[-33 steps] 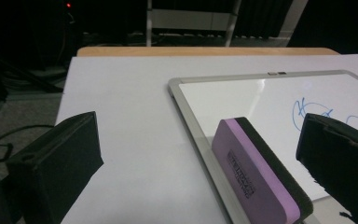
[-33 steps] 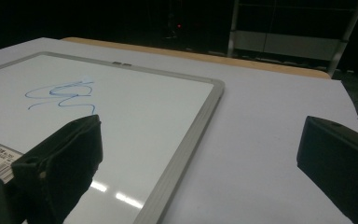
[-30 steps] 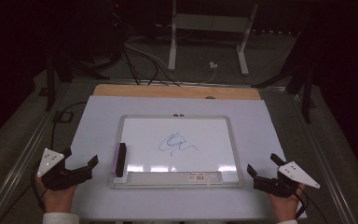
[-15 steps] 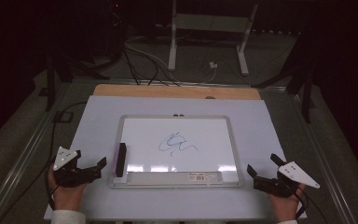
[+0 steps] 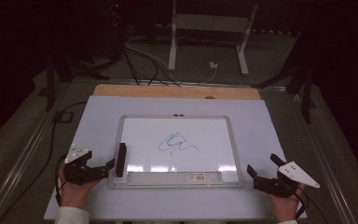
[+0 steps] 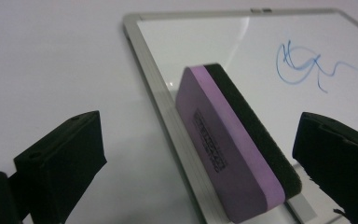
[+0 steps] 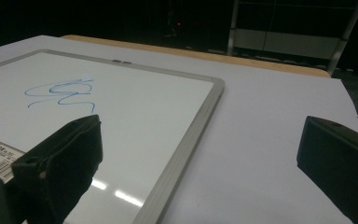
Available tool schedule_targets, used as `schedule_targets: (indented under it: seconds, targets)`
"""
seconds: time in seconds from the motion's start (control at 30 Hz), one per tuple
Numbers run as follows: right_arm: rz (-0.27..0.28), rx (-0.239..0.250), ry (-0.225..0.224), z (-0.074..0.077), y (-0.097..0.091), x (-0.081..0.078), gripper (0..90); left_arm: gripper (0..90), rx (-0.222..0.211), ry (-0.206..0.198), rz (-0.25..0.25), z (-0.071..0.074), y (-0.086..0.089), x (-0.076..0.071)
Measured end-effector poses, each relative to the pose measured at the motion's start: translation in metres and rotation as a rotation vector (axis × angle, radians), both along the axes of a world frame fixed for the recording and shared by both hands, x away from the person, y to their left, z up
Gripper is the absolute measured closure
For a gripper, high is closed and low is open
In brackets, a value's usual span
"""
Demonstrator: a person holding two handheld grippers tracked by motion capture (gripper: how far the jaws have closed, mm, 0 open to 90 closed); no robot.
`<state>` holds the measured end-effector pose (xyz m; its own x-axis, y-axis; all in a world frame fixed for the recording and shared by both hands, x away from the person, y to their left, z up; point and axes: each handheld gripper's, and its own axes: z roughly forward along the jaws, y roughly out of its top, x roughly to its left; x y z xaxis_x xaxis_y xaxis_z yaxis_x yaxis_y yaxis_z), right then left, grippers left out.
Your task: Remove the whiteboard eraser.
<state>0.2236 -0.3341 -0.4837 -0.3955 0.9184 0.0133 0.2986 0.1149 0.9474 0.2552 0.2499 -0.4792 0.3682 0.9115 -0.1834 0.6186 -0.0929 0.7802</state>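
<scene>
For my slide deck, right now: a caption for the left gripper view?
Open left gripper straddles a purple-and-black foam eraser standing on the silver-framed whiteboard's edge.

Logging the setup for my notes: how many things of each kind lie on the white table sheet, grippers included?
Silver-framed rectangular whiteboard with a blue scribble: 1
Purple foam eraser with black felt: 1
Black two-jaw grippers, left gripper and right gripper: 2
Total: 4
</scene>
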Motion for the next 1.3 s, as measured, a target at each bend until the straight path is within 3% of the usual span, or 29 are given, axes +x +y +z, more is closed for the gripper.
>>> schedule_targets:
  seconds: [0.13,0.27,0.47,0.63,0.97,1.2,1.3]
  targets:
    - [-0.001,0.002,0.002,0.0,0.0,0.0,0.5,12.0,0.025,0.034,-0.009,-0.004,-0.006,0.002]
    - [-0.002,0.003,0.001,0.0,-0.001,0.0,0.5,25.9,-0.002,0.06,-0.037,-0.007,-0.008,0.003]
    - [0.0,0.001,0.004,0.0,0.0,0.0,0.5,35.2,-0.037,0.082,-0.063,-0.008,-0.009,0.004]
    - [-0.001,0.0,0.005,0.0,0.0,0.001,0.5,35.6,-0.059,0.098,-0.076,-0.009,-0.012,0.004]
    - [-0.004,0.003,0.0,0.0,-0.001,0.0,0.6,31.1,-0.034,0.111,-0.102,-0.012,-0.03,0.011]
    - [0.0,0.004,-0.002,0.0,0.0,0.0,0.5,29.8,-0.048,0.122,-0.099,-0.015,-0.031,0.01]
    - [0.002,0.002,0.0,0.0,0.0,0.0,0.6,29.5,-0.016,0.134,-0.105,-0.017,-0.035,0.011]
